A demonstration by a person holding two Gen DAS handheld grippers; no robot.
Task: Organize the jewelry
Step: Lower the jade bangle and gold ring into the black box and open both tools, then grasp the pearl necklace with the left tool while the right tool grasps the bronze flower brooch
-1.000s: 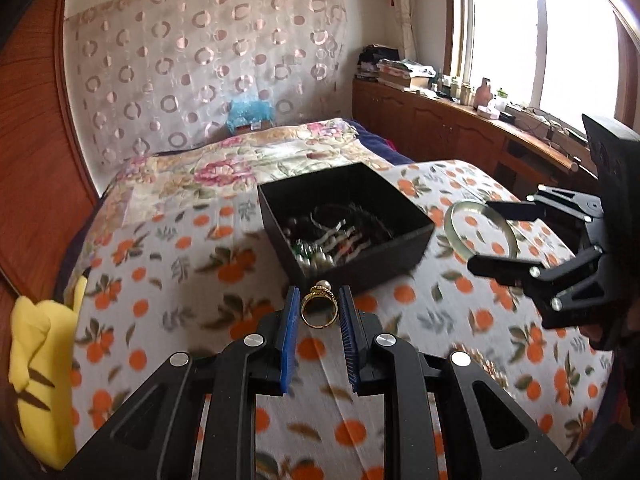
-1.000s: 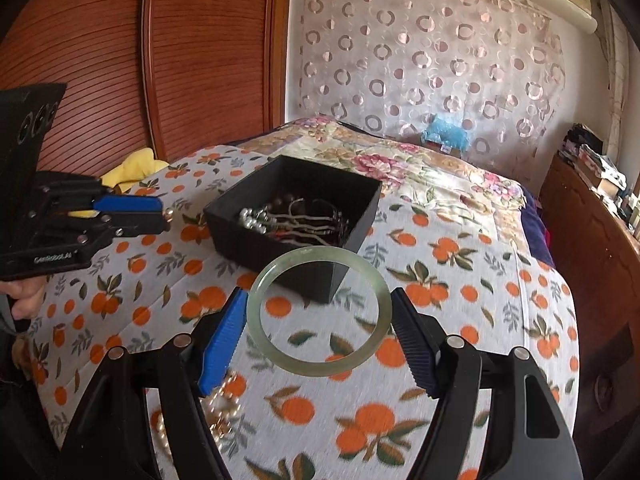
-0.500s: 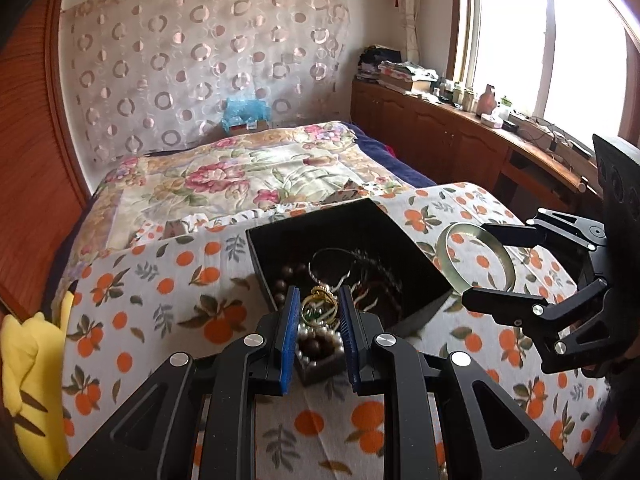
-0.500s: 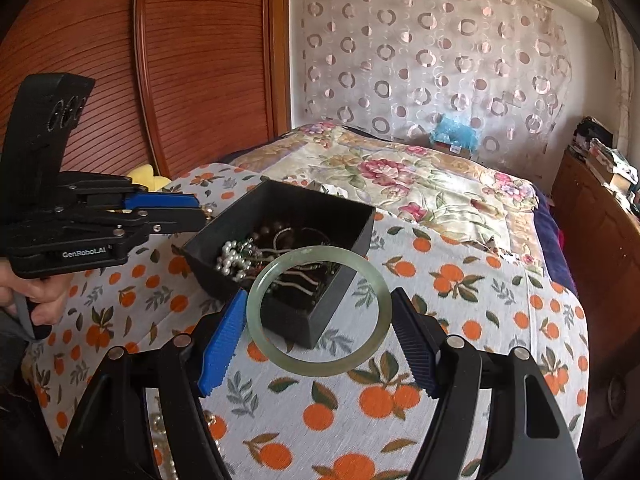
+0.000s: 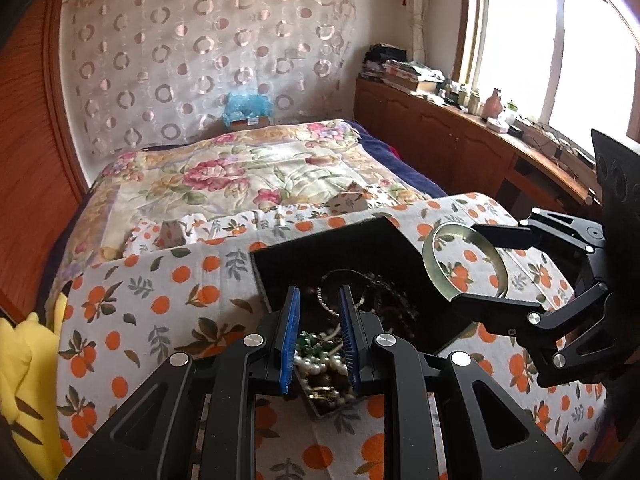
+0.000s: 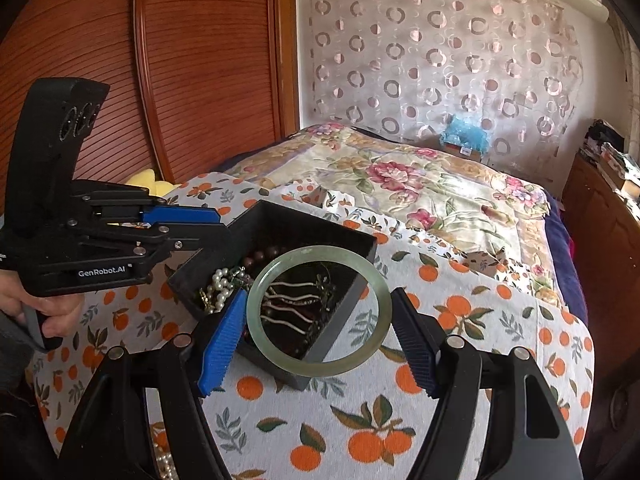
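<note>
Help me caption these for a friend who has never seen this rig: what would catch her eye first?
Probably the pale green bangle, held between the jaws of the right gripper just over the near corner of the black box. Next, the box itself, a tangle of pearls and chains, sitting on the orange-print cloth. The left gripper hangs above the box, jaws apart, with nothing between them.
</note>
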